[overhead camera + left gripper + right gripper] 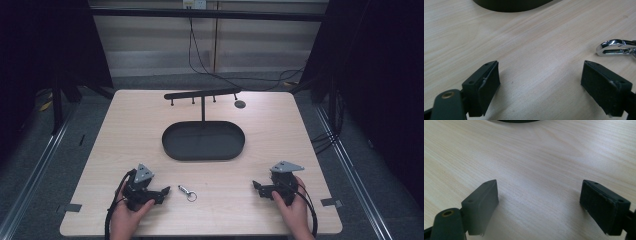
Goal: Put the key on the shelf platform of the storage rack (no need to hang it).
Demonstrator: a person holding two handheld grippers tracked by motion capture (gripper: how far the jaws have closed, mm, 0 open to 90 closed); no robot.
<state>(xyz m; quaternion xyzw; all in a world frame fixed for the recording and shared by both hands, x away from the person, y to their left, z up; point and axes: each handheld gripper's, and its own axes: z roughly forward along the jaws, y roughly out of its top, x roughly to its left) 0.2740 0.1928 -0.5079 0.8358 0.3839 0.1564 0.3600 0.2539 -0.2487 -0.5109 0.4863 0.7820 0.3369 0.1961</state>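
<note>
Left claw (165, 191), held in the person's left hand (126, 216), rests released near the front-left corner of the light wooden surface (125, 130). Small chrome snap-hook keyring (186, 192) lies just beside it, near the front edge. Black oval metal tray (203, 140) sits at centre. Right claw (256, 187) rests released near the front-right corner.

– What do we see along the left gripper (540, 80)?
– Its two black jaws stand wide apart over bare wooden table (529, 47), nothing between them.
– And farther off?
– A shiny metal clasp (612, 47) lies at far right, a dark tray (511, 5) at the far edge.
</note>
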